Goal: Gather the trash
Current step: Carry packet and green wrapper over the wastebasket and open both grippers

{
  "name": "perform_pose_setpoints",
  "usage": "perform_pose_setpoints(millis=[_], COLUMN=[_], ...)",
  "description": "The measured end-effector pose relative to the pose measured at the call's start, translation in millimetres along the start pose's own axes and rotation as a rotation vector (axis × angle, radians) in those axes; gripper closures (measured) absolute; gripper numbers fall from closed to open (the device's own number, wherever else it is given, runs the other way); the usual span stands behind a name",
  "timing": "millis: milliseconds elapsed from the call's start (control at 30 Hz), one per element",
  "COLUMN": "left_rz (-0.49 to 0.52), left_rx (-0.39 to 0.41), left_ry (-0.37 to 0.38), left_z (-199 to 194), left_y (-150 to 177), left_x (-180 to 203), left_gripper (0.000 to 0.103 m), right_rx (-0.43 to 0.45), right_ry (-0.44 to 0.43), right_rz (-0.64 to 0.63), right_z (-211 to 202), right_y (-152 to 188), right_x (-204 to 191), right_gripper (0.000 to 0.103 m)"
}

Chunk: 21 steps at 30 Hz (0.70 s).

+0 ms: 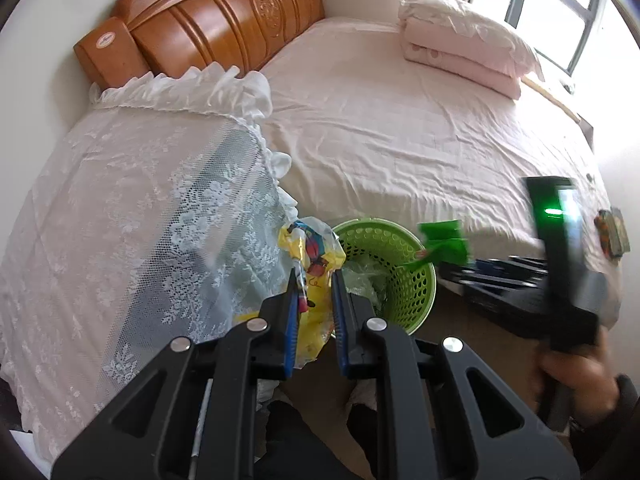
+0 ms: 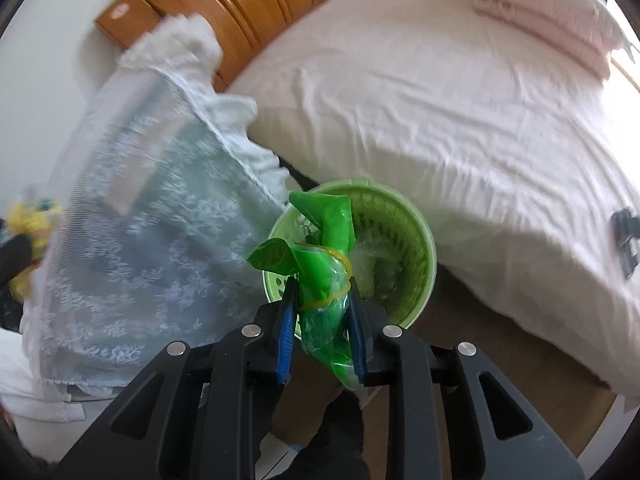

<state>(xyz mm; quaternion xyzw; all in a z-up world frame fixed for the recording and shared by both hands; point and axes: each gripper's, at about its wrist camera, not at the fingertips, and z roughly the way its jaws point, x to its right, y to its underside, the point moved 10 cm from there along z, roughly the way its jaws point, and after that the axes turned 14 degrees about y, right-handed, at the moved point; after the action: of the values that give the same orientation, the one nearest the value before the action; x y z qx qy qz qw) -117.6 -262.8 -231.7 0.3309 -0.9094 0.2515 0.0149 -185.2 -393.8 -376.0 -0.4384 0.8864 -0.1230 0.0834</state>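
Note:
A green plastic trash basket (image 1: 404,280) stands on the floor between a lace-covered stand and the bed; it also shows in the right wrist view (image 2: 404,256). My left gripper (image 1: 314,276) is shut on a yellow snack wrapper (image 1: 316,252), held just left of the basket rim. My right gripper (image 2: 322,284) is shut on a green plastic wrapper (image 2: 324,248) bound with a rubber band, held over the basket's near rim. In the left wrist view the right gripper (image 1: 452,258) comes in from the right with the green wrapper (image 1: 444,242) above the basket. Clear plastic lies inside the basket.
A lace-covered stand (image 1: 140,216) is close on the left. A bed with a pink sheet (image 1: 400,128) lies behind the basket, with a wooden headboard (image 1: 224,12) and folded bedding (image 1: 460,44). A small dark object (image 1: 612,232) lies on the bed's right edge.

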Motion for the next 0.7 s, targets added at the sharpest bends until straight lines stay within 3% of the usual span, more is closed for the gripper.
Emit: perform_pose_setpoints(millis=[67, 167, 300, 500, 700], left_rz=[0.014, 0.035, 0.049, 0.084, 0.122], left_rx=[-0.01, -0.018, -0.023, -0.047, -0.105], left_ry=[-0.004, -0.012, -0.012, 0.011, 0.073], left_z=[2, 4, 5, 18, 62], left_y=[2, 1, -1, -6, -13], left_x=[4, 6, 7, 15, 36], left_gripper=[0.088, 0.088, 0.088, 0.088, 0.088], right_rx=[-0.018, 0.002, 0.015, 0.023, 0.037], right_ry=[-0.005, 0.001, 0.0, 0.012, 0.058], right_rz=[0.013, 0.039, 0.087, 0.193, 0.282], right_z=[9, 4, -13, -49, -79], right_y=[3, 0, -1, 14, 35], right_x=[0, 3, 19, 58, 101], right_gripper=[0.043, 0.027, 0.016, 0.013, 0.008])
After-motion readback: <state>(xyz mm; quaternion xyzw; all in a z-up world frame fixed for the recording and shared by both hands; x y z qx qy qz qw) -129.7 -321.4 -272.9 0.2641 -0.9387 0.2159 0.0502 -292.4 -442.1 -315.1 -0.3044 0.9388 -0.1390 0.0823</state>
